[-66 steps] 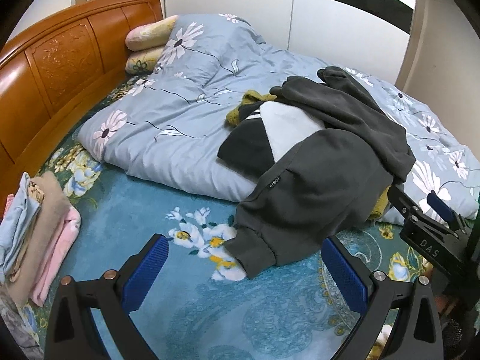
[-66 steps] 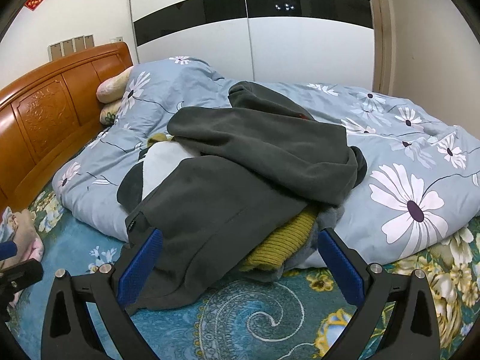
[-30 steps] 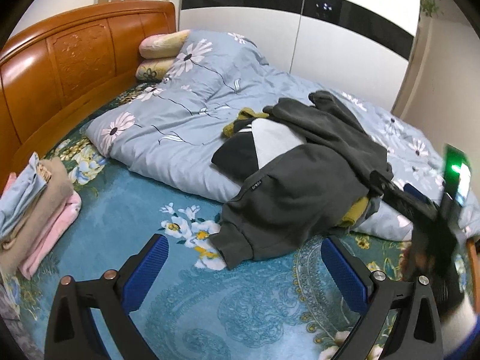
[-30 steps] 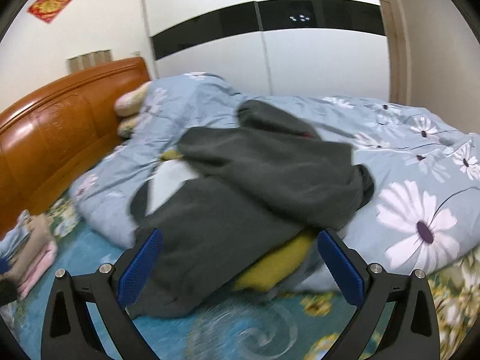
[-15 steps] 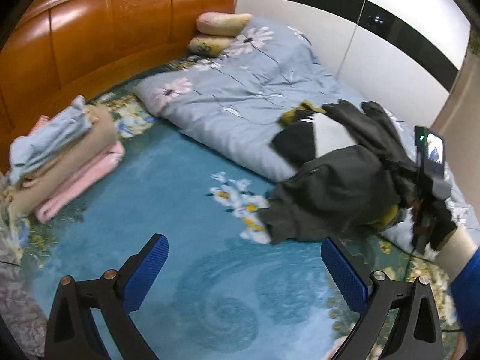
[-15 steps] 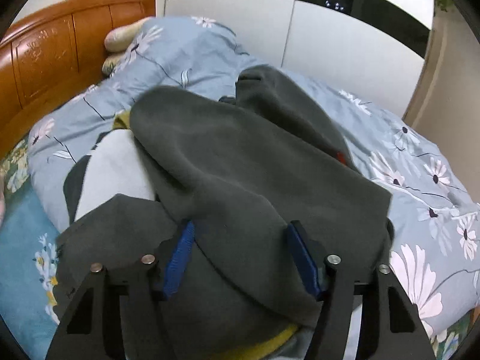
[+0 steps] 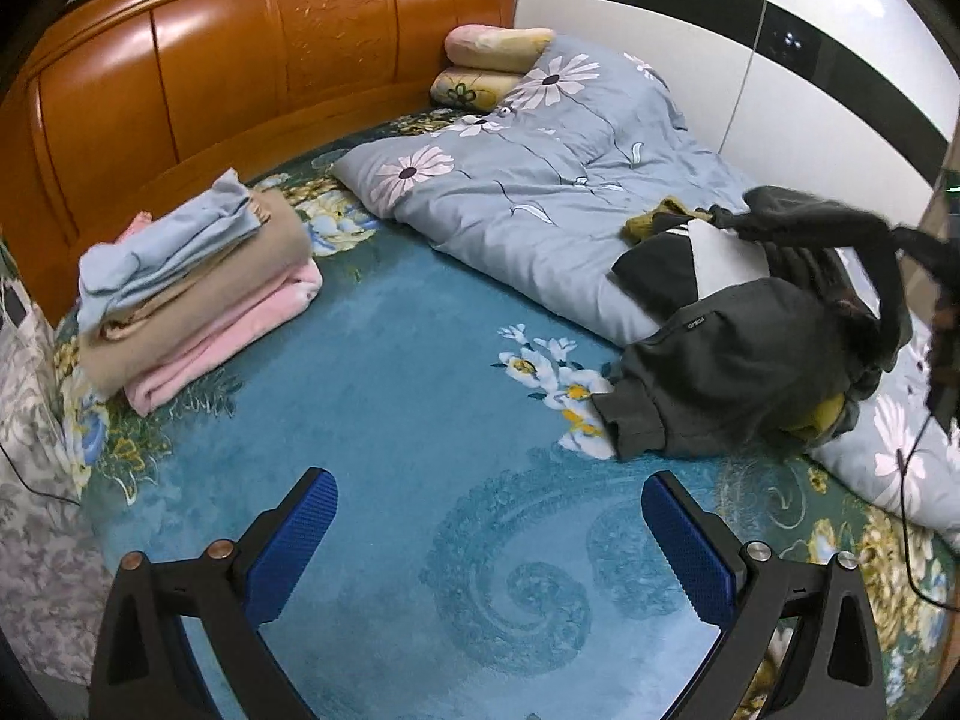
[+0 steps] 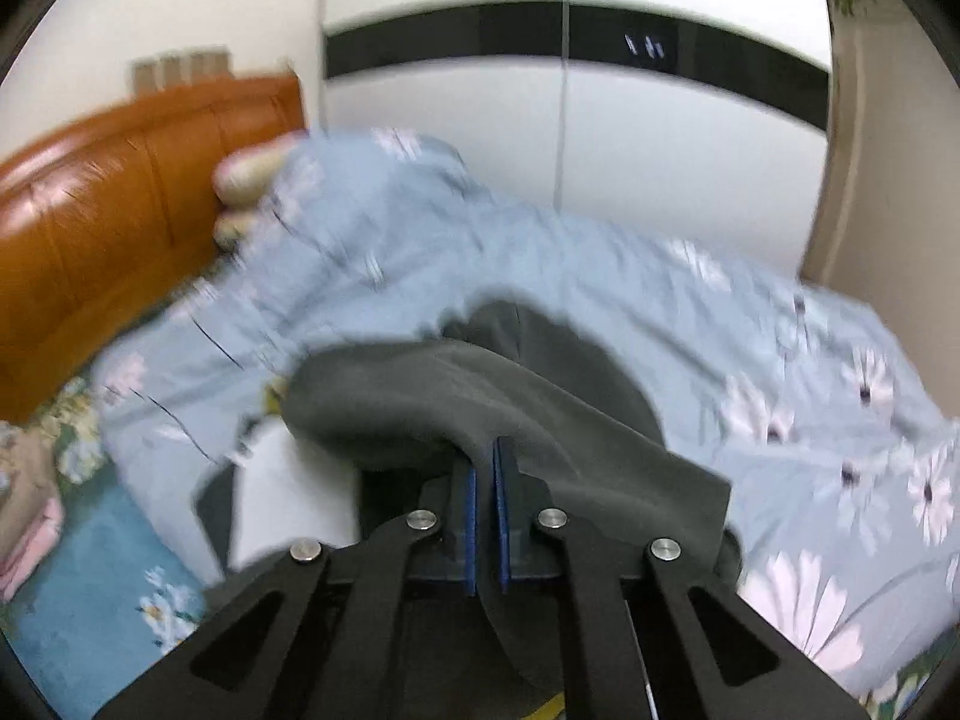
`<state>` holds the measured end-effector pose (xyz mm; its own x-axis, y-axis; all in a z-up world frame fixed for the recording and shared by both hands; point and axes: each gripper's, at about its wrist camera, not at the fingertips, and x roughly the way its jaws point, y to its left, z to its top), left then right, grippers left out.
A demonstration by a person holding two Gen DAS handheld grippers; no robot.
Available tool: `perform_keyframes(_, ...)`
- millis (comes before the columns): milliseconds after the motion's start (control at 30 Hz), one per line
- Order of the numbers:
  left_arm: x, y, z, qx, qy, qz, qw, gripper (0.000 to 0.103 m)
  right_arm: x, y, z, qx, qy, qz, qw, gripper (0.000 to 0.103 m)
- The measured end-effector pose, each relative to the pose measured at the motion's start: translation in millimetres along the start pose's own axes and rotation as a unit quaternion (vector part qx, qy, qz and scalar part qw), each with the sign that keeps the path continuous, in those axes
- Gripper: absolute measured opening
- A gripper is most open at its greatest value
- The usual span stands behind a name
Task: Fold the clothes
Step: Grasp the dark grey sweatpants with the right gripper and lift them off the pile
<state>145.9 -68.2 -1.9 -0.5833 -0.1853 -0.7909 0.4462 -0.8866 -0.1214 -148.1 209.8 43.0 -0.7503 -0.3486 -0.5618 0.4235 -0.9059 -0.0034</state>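
Observation:
A pile of unfolded clothes (image 7: 738, 354) lies on the bed at the right of the left wrist view: dark grey garments, a black-and-white piece and a mustard one. My right gripper (image 8: 483, 468) is shut on the top dark grey garment (image 8: 456, 402) and lifts its edge off the pile; it also shows lifted in the left wrist view (image 7: 840, 222). My left gripper (image 7: 486, 546) is open and empty above the teal bedsheet (image 7: 420, 420), away from the pile.
A stack of folded clothes (image 7: 192, 294), blue, tan and pink, sits at the left near the wooden headboard (image 7: 240, 60). A grey floral duvet (image 7: 540, 180) and two pillows (image 7: 486, 66) lie at the back. A white wardrobe (image 8: 570, 150) stands behind the bed.
My right gripper has closed on the dark grey garment and raised it. My left gripper has pulled back and swung left, bringing the folded stack into view.

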Motion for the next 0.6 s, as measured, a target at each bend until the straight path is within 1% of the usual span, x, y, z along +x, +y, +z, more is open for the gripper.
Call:
perform_keyframes(67, -2.7, 3.1, 0.5, -0.01, -0.001, -0.007, 0.9999, 0.103, -33.5, 9.1, 17.3, -0.017, -0.044, 0.023, 0.999, 0.005)
perform_keyframes(167, -10.5, 8.4, 1.9, -0.023, -0.011, -0.015, 0.9995, 0.103, -91.0, 34.2, 36.1, -0.046, -0.104, 0.073, 0.991, 0.005)
perform_keyframes(200, -13.8, 11.6, 2.2, -0.029, -0.015, -0.018, 0.9993, 0.103, -108.8, 43.0, 40.4, -0.055, -0.119, 0.091, 0.987, 0.005)
perform_keyframes(233, -17.8, 16.1, 2.6, -0.036, -0.019, -0.021, 0.999, 0.103, -120.8, 52.0, 41.3, -0.06, -0.125, 0.111, 0.984, 0.005)
perform_keyframes(367, -34.1, 41.0, 1.5, -0.072, -0.037, -0.026, 0.9963, 0.103, -161.8, 98.0, 32.3, -0.077, -0.129, 0.21, 0.966, 0.005)
perform_keyframes(433, -44.2, 61.6, -1.0, -0.098, -0.05, -0.025, 0.9936, 0.103, -172.0, 125.3, 19.1, -0.077, -0.118, 0.262, 0.955, 0.005)
perform_keyframes(467, -49.9, 74.4, -2.8, -0.113, -0.057, -0.022, 0.9917, 0.103, -176.2, 145.4, 11.2, -0.087, -0.112, 0.283, 0.948, 0.005)
perform_keyframes(500, -54.8, 87.3, -4.7, -0.126, -0.063, -0.017, 0.9899, 0.103, -179.4, 165.9, 3.1, -0.096, -0.104, 0.306, 0.942, 0.005)
perform_keyframes(600, -67.6, 130.1, -13.1, -0.167, -0.075, 0.003, 0.9831, 0.103, -179.2, 231.9, -24.8, -0.106, -0.056, 0.379, 0.918, 0.005)
